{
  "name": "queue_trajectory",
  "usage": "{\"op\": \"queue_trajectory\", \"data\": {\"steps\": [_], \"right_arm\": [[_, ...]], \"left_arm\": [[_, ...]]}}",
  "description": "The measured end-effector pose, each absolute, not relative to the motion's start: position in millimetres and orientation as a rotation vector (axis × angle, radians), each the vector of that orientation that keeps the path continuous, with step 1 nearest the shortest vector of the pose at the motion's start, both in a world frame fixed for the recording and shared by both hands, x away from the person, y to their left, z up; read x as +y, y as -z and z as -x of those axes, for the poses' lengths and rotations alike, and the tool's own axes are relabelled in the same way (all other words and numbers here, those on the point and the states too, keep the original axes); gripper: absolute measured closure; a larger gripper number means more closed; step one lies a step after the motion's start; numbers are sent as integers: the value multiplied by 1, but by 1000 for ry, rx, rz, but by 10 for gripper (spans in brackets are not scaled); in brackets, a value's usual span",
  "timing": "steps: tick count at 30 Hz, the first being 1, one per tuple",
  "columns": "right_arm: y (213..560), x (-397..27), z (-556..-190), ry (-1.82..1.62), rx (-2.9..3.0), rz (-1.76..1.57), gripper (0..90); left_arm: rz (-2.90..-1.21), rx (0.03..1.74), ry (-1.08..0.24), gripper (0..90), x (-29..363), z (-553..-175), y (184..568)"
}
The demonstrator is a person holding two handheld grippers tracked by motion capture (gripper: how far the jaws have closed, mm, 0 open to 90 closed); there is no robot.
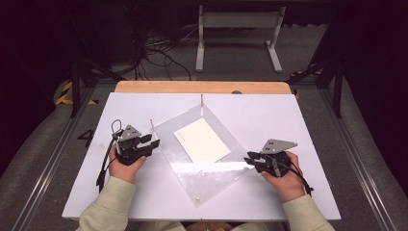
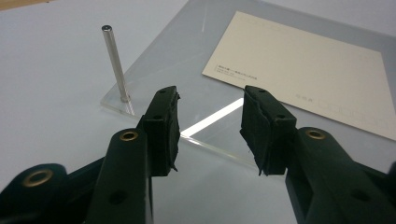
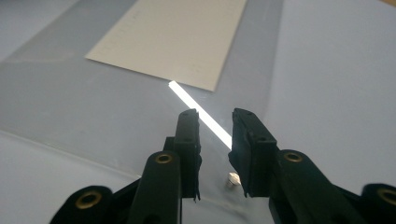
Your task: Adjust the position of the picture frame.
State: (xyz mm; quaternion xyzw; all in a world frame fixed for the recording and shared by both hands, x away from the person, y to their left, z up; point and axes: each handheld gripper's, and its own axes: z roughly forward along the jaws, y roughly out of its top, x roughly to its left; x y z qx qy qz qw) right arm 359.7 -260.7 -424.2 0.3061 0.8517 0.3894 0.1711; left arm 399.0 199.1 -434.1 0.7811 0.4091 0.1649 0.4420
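Note:
A clear acrylic plate (image 1: pixel 211 173) lies cornerwise on the white table (image 1: pixel 269 115), with a cream card (image 1: pixel 202 139) flat on its middle. Thin metal pins stand at its corners, one at the left corner (image 1: pixel 152 126) and one at the far corner (image 1: pixel 201 102). My left gripper (image 1: pixel 155 142) is at the plate's left corner, beside the pin (image 2: pixel 115 63). Its jaws (image 2: pixel 210 128) stand open over the plate's edge with nothing between them. My right gripper (image 1: pixel 250 158) is low at the plate's right corner, open (image 3: pixel 215 140) and empty, pointing toward the card (image 3: pixel 177 37).
A wooden strip (image 1: pixel 202 87) runs along the table's far edge. Beyond it on the floor stand a white metal frame (image 1: pixel 238 38) and loose cables (image 1: pixel 159 53). A small metal stud (image 3: pixel 232 178) shows on the plate below my right jaws.

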Motion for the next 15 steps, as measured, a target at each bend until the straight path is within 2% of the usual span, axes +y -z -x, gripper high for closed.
{"op": "queue_trajectory", "data": {"steps": [7,15], "right_arm": [[439,-269,-369,-1049,2461,-919,724],[445,-267,-369,-1016,2490,-884,830]], "left_arm": [[-1956,988,-381,563,198,-390,435],[-1990,954,-362,563,196,-386,436]]}}
